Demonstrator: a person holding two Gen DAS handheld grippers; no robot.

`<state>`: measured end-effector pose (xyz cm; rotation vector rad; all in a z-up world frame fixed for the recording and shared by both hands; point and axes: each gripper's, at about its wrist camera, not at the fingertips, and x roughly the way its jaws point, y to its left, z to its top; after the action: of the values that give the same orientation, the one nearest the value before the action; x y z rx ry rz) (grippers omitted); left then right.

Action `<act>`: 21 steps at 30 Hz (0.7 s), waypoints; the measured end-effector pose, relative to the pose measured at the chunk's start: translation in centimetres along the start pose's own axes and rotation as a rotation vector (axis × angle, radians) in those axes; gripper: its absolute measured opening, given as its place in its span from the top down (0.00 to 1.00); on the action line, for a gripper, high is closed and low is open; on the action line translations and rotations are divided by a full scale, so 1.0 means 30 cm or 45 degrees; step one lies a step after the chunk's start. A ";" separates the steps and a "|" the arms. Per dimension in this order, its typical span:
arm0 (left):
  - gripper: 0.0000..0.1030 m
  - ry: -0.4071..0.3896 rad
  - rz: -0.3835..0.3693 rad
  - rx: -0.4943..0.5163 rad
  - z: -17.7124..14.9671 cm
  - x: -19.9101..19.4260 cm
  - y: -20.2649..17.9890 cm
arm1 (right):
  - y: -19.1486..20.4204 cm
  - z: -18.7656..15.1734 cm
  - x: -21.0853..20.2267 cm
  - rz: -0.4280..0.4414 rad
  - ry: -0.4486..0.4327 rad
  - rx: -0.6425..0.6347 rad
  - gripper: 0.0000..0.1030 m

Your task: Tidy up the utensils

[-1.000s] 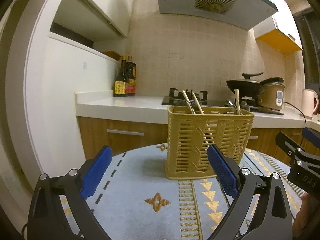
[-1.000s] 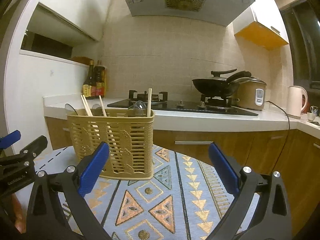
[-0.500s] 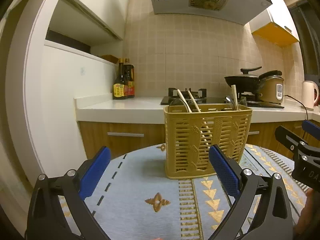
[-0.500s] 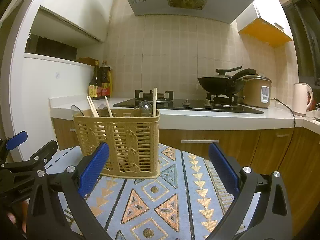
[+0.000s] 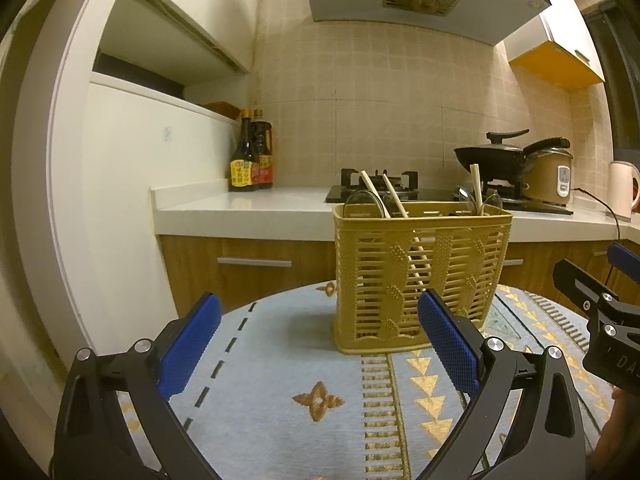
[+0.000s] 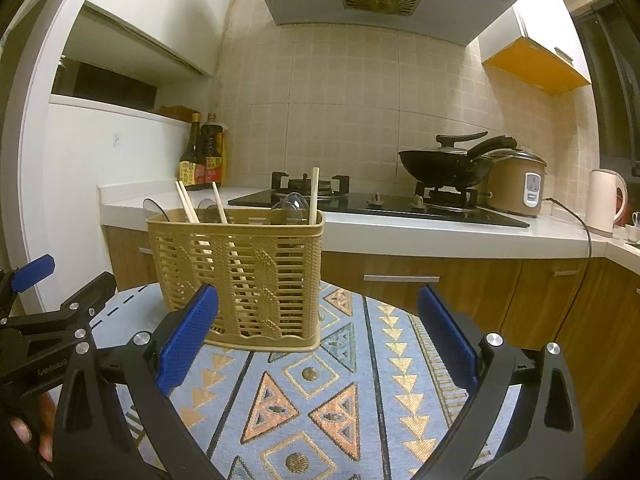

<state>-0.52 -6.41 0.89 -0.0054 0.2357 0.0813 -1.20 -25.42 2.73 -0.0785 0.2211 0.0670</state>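
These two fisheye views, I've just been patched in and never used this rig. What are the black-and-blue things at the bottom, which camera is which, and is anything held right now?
There is no robot arm. A person holds a pair of tongs in each hand, with a camera on each looking forward along its two blue-padded fingers.

In the left wrist view, the left tongs fill the bottom; the right tongs poke in at the right edge. In the right wrist view, the right tongs fill the bottom; the left ones show at the left edge.

Both tongs are open and hold nothing.

Ahead, a tan slotted basket stands upright on a round table with a patterned blue cloth. Chopsticks and spoons stick out of its top. No loose utensils show on the cloth. Behind is a kitchen counter with a stove.
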 end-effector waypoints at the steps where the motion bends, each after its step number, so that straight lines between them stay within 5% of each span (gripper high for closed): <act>1: 0.07 0.001 0.001 0.002 0.001 0.002 -0.002 | -0.002 0.000 0.001 -0.001 0.001 0.001 0.08; 21: 0.07 0.022 -0.007 0.011 0.000 0.016 -0.005 | -0.015 0.005 0.008 -0.012 0.009 0.022 0.08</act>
<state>-0.05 -6.52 0.78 0.0020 0.2535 0.0746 -0.90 -25.83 2.86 -0.0625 0.2279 0.0558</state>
